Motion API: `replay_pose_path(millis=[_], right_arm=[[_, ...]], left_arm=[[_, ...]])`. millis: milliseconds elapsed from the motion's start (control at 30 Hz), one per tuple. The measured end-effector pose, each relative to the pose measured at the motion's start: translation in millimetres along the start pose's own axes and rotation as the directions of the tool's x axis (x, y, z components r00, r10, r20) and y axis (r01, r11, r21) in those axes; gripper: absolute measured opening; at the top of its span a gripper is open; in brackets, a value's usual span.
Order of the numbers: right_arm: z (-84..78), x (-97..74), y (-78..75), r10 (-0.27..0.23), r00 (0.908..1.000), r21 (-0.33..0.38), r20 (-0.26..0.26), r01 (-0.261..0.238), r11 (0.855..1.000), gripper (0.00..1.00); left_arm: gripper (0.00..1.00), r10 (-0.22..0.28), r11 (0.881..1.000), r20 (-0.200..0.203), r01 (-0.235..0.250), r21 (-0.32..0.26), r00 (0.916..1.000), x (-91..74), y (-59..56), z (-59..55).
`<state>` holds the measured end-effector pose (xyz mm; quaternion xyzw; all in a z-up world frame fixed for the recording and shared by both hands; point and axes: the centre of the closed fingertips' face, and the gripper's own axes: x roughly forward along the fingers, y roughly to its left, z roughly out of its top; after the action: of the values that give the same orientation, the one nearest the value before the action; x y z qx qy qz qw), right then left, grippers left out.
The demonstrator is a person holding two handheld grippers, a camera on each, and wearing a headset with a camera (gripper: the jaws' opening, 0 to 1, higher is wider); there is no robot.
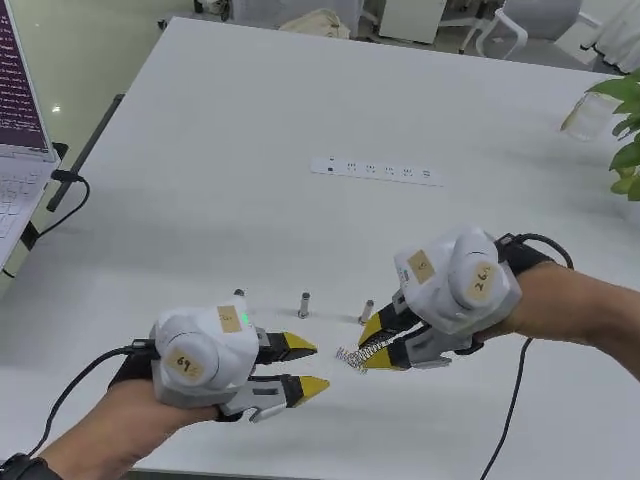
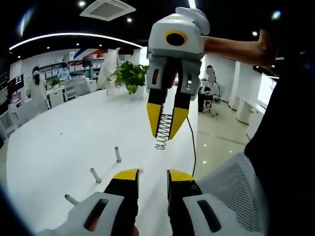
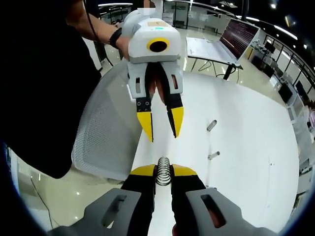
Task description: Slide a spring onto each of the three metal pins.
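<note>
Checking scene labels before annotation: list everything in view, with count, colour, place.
table: 1, white, under the work
pins: 3, grey metal, upright in a row near the front edge, all bare
spring: 1, silver, gripped, front right
power strip: 1, white, table centre
laptop: 1, pale, screen lit, far left
plant: 1, green, far right
mesh chair: 1, white, beside the table
left gripper: 1, white, yellow tips, open, empty
right gripper: 1, same colours, shut on the spring

White table [image 1: 200, 150] w/ 3 upright metal pins [image 1: 304, 304], power strip [image 1: 377, 171] beyond.
</note>
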<state>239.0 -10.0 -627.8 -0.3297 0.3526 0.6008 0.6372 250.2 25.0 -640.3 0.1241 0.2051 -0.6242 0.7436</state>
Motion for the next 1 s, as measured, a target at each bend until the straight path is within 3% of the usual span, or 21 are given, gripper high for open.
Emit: replay_pose_path(millis=[433,700,1000], right_arm=[[-9.9,6.4,-10.2,-0.01,0.9995,0.021,-0.029,0.011,1.0,0.08],[-19.9,14.0,-22.2,-0.021,0.9978,0.037,-0.063,0.023,0.999,0.08],[-28.5,23.1,-31.6,-0.009,0.9959,0.034,-0.09,0.013,0.999,0.08]], left_arm=[[0.23,0.116,0.991,-0.017,-0.117,-0.071,0.9931,-27.2,22.9,-25.2],[0.3,0.202,0.972,-0.042,-0.206,-0.11,0.9784,-51.1,42.3,-42.9],[0.35,0.265,0.951,-0.051,-0.27,-0.154,0.9629,-68.8,55.1,-55.5]])
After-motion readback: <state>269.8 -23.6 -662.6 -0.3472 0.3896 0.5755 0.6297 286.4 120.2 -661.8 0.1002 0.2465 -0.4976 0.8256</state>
